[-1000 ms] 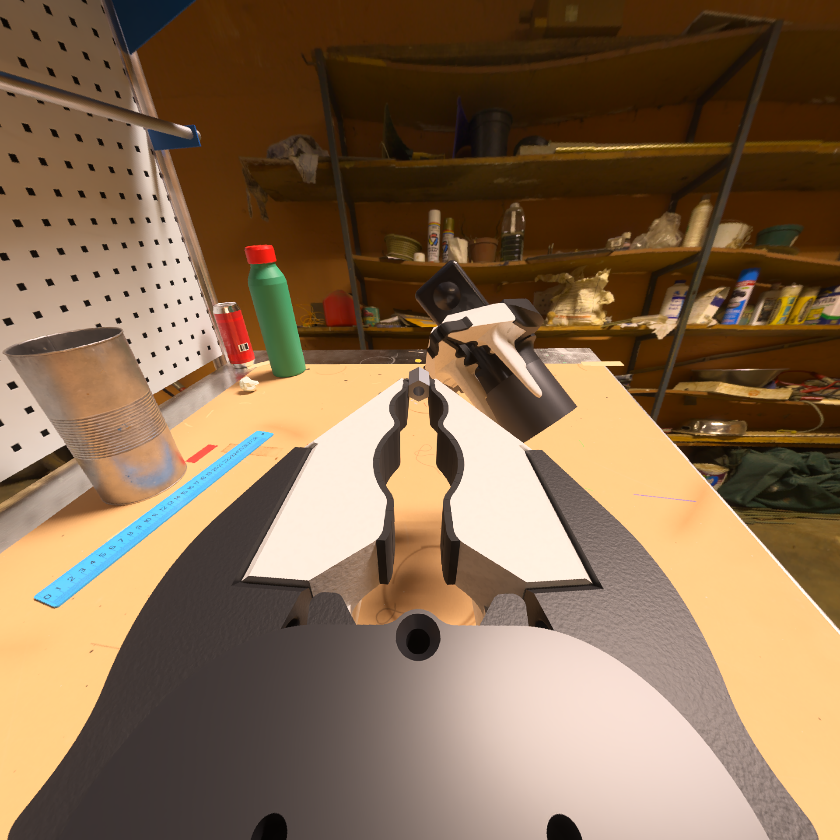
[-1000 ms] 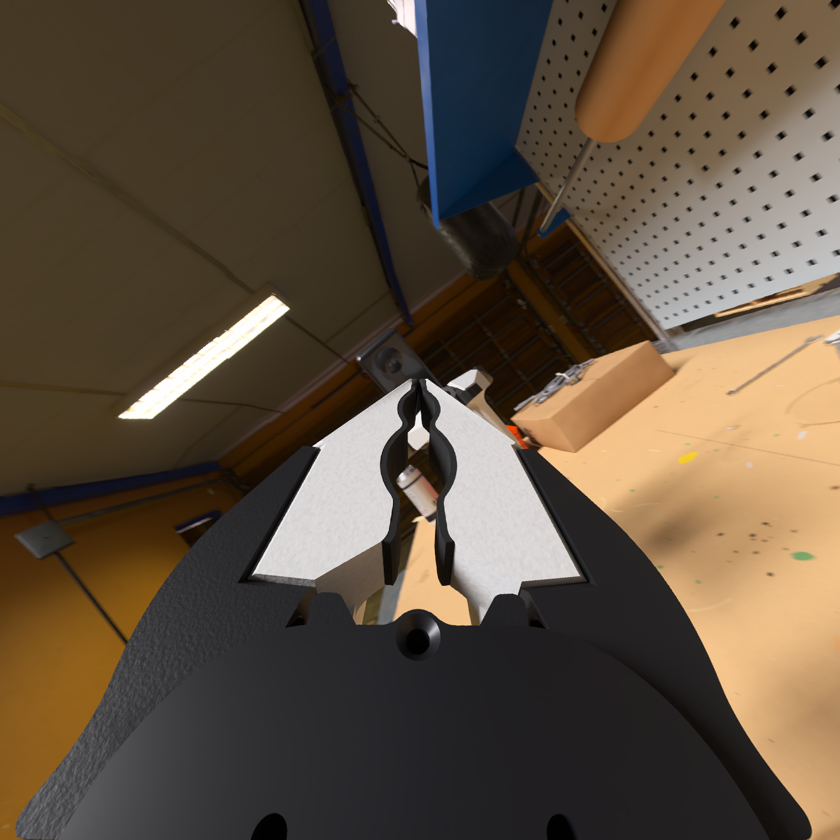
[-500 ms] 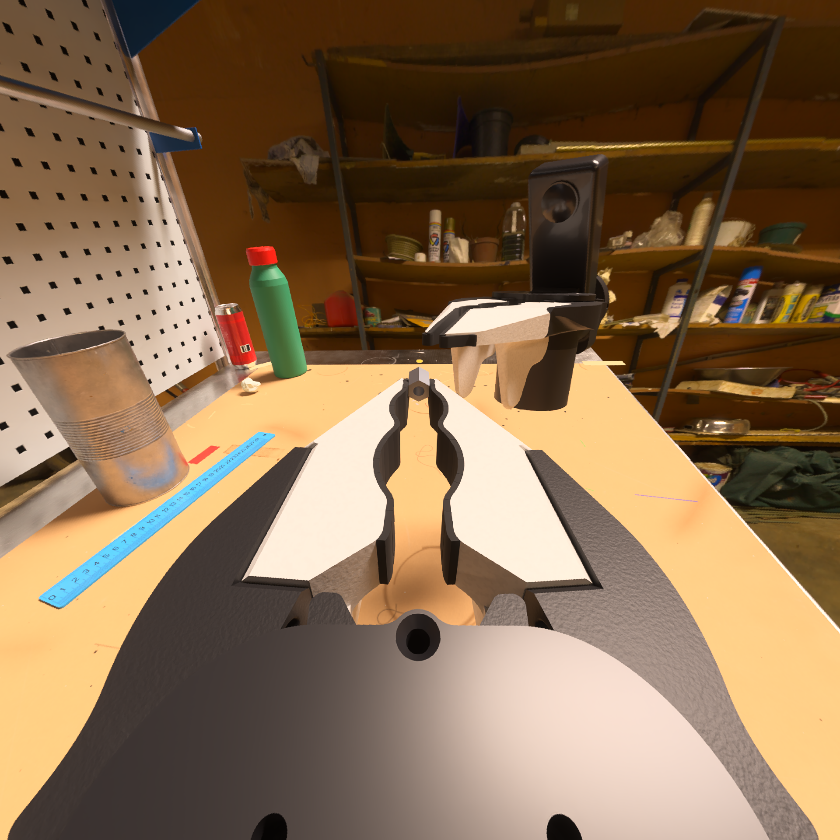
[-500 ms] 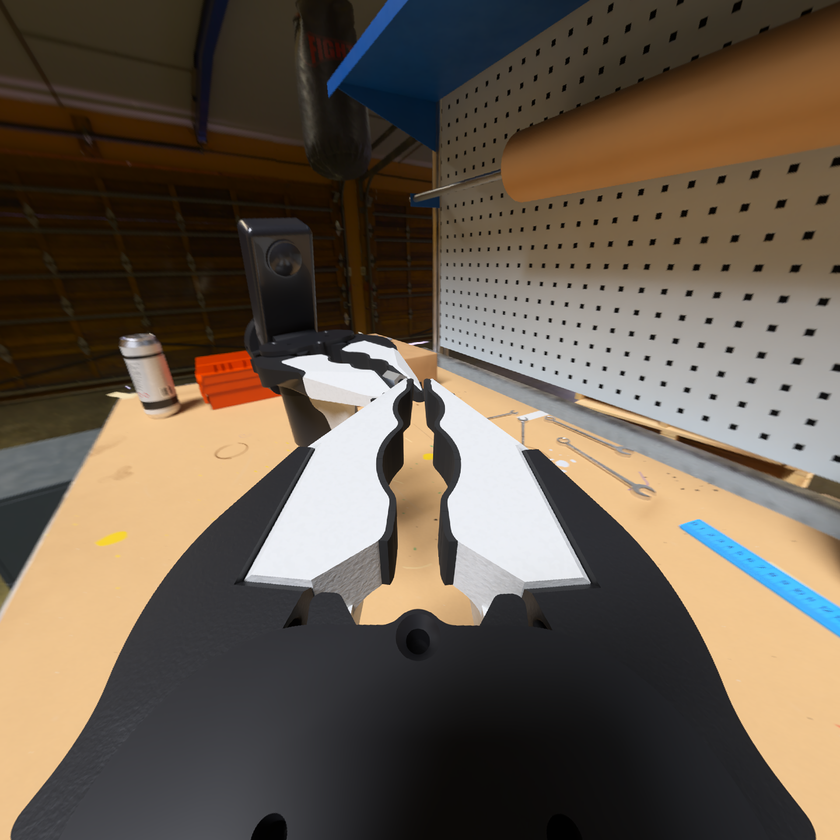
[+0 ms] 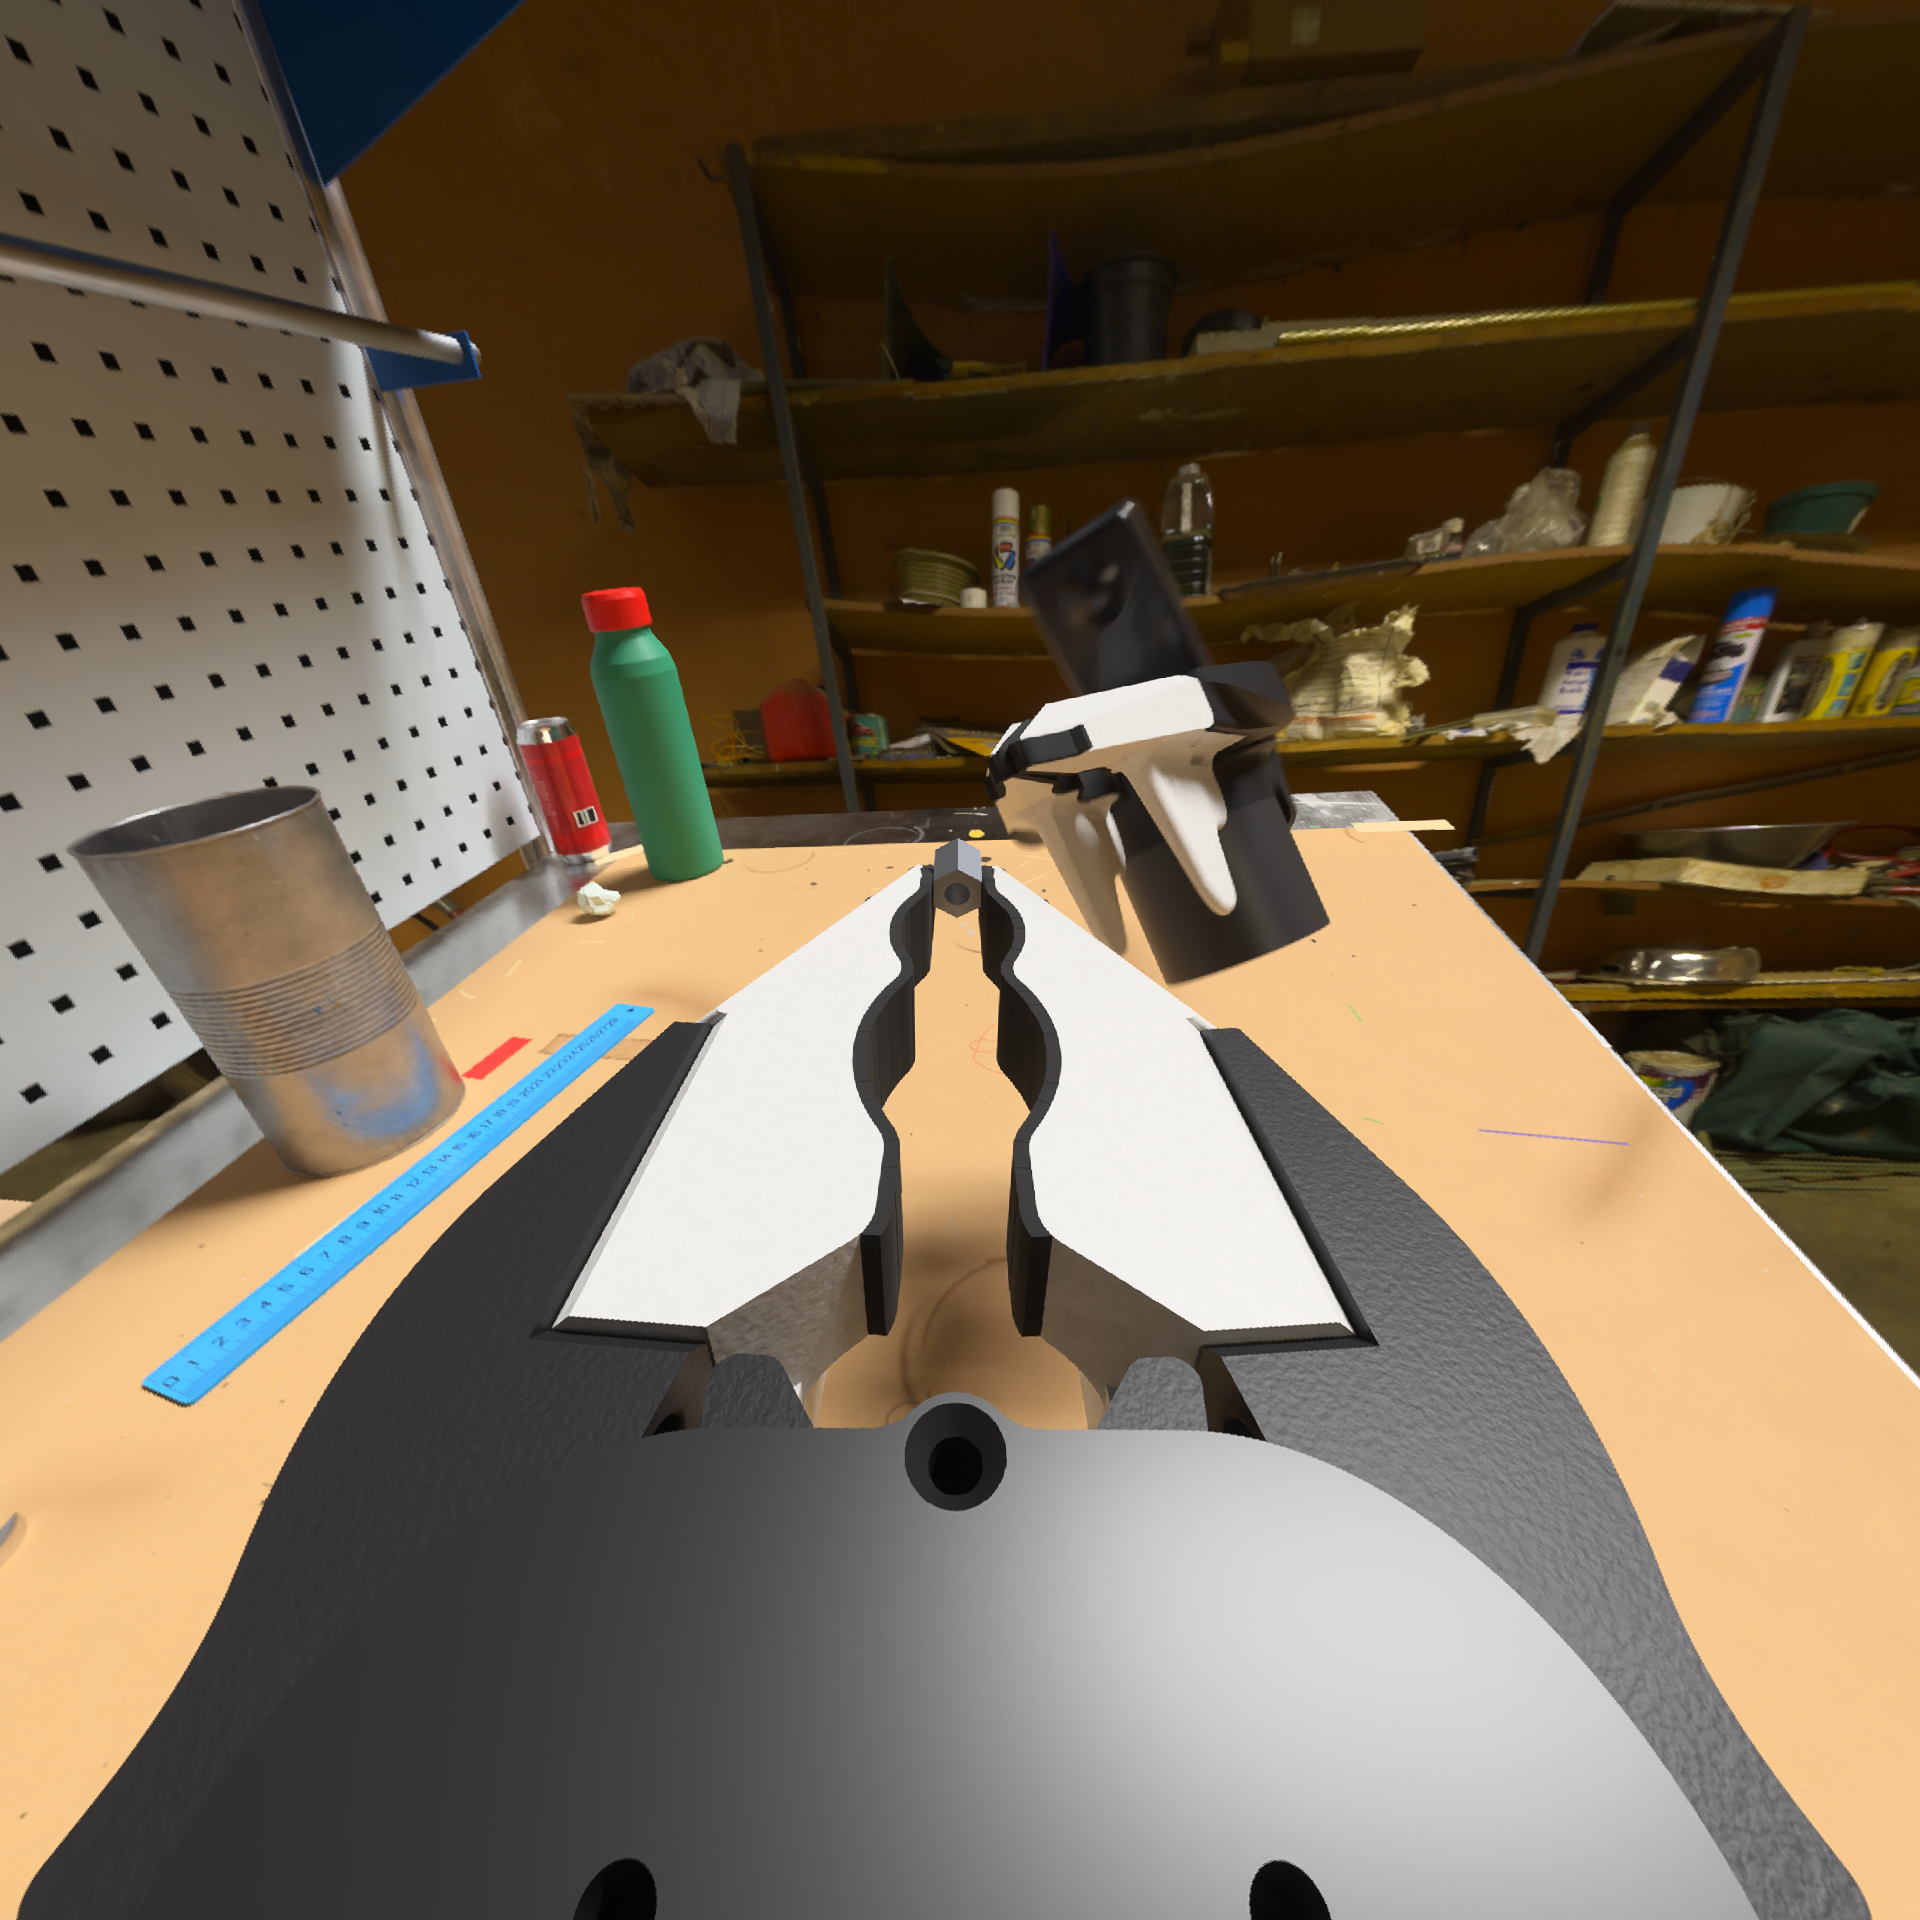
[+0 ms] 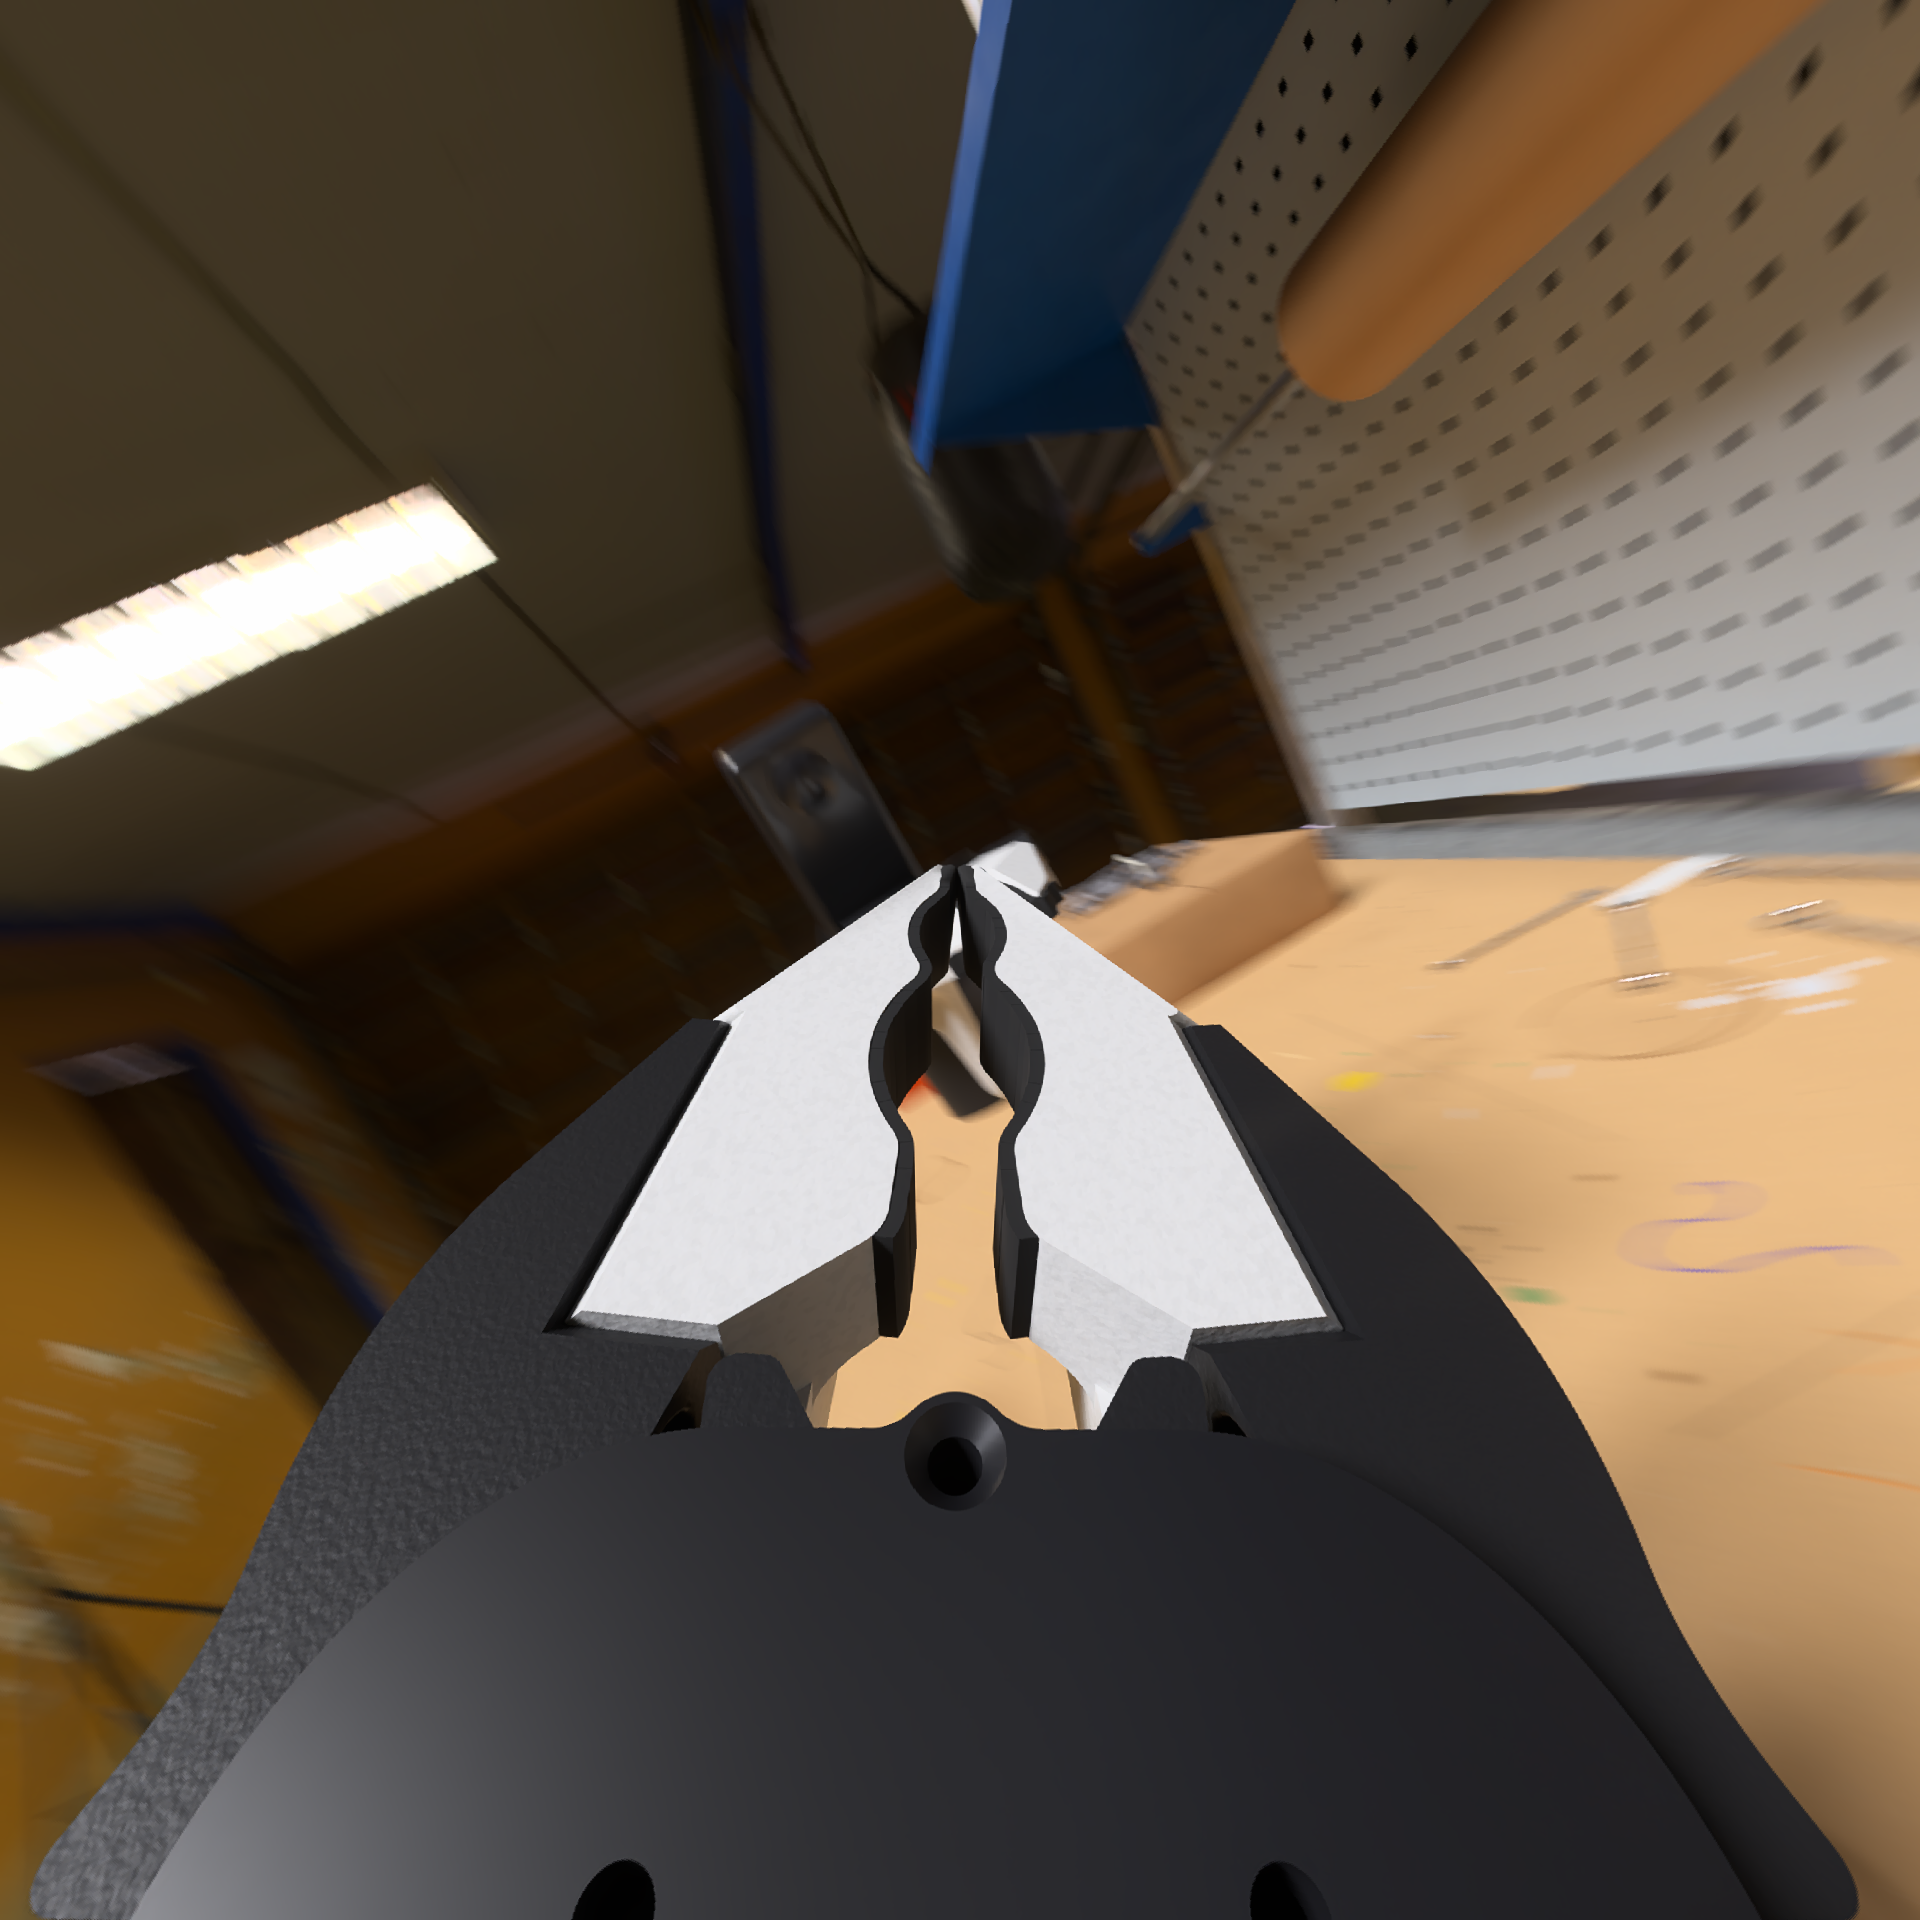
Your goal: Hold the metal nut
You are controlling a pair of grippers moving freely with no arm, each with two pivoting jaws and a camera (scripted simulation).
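The left gripper [image 5: 957,894] is reaching forward low over the tan worktop [image 5: 1403,1195], its two white fingers [image 5: 790,1091] closing together at their tips and clamping a small grey metal nut [image 5: 957,881], which is sitting between the fingertips with its bore facing the camera and is being held clear above the worktop surface. Just beyond and to the right of the nut, the right gripper [image 5: 1117,821] is hanging in the air, tilting sideways, with its white fingers pointing down and toward the left gripper; from this view its fingers are standing near each other with nothing between them. In the right wrist view, which is blurring and tilting toward the ceiling, the right gripper's [image 6: 954,878] fingertips are meeting at the very front, pressed together and gripping nothing. On the left side of the worktop a metal cup [image 5: 265,977] is standing upright beside a blue ruler [image 5: 400,1200] that is lying flat; a small red tag [image 5: 497,1058] is lying between them. Farther back a green bottle with a red cap [image 5: 649,743] and a red can [image 5: 561,787] are standing near each other against the white pegboard [image 5: 156,623], and a crumpled white scrap [image 5: 597,899] is lying in front of them. Cluttered shelves [image 5: 1351,582] are filling the background.
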